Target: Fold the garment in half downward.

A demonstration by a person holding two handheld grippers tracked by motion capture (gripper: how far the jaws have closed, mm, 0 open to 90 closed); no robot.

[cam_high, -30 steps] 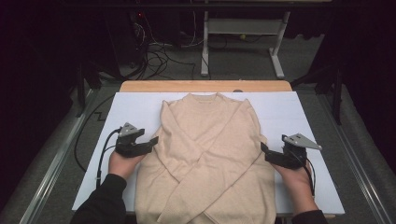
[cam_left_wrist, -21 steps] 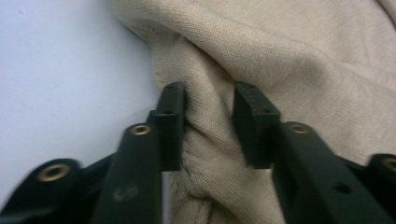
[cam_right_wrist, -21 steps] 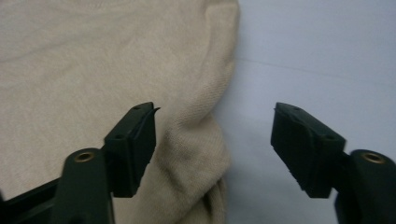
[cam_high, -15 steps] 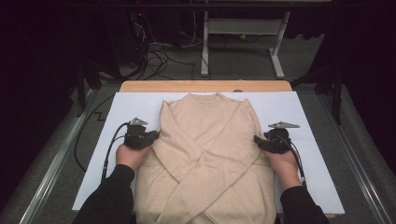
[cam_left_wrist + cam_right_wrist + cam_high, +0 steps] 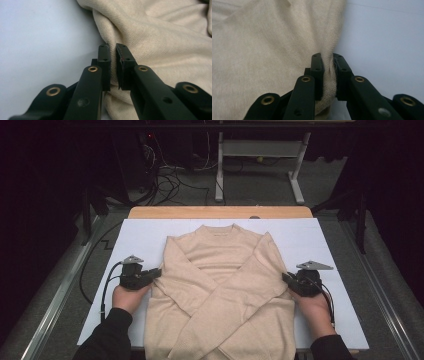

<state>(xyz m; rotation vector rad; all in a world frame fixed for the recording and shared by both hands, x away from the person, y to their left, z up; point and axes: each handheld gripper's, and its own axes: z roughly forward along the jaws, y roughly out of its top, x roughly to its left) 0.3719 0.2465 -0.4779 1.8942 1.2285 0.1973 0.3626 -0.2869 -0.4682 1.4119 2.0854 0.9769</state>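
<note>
1. A cream sweater (image 5: pixel 220 290) lay flat on the white table cover (image 5: pixel 320 240), neck toward the far edge, hem at the near edge, both sleeves already folded across the chest in an X

2. The left gripper (image 5: pixel 150 275) sat at the sweater's left side edge and the right gripper (image 5: pixel 290 281) at its right side edge, each about level with the crossed sleeves

3. In the left gripper view the jaws had just been closing and stood clamped on a ridge of knit pinched up from the sweater (image 5: pixel 160 45) edge; in the right gripper view the jaws had likewise just been closing and were pressed onto a thick fold of the sweater (image 5: pixel 262 50) side

4. The step in hand looked to be taking hold of both side edges at once, the grip seemingly made and the lift not yet begun

5. The next move would probably call for raising both edges evenly and carrying them together, either inward or toward the far or near end, keeping the crossed sleeves from sliding out of place

6. A shallow pinch on soft knit could slip, and uneven pulling could skew the fold

7. Beyond the cover a strip of wooden tabletop (image 5: pixel 220 212) showed at the far edge; farther off stood a white metal stand (image 5: pixel 260 165) and a tangle of cables (image 5: pixel 170 175) on the floor

8. Nothing lay on the cover beside the sweater to block either gripper; their own trailing cables ran back toward the near side, clear of the cloth
</note>
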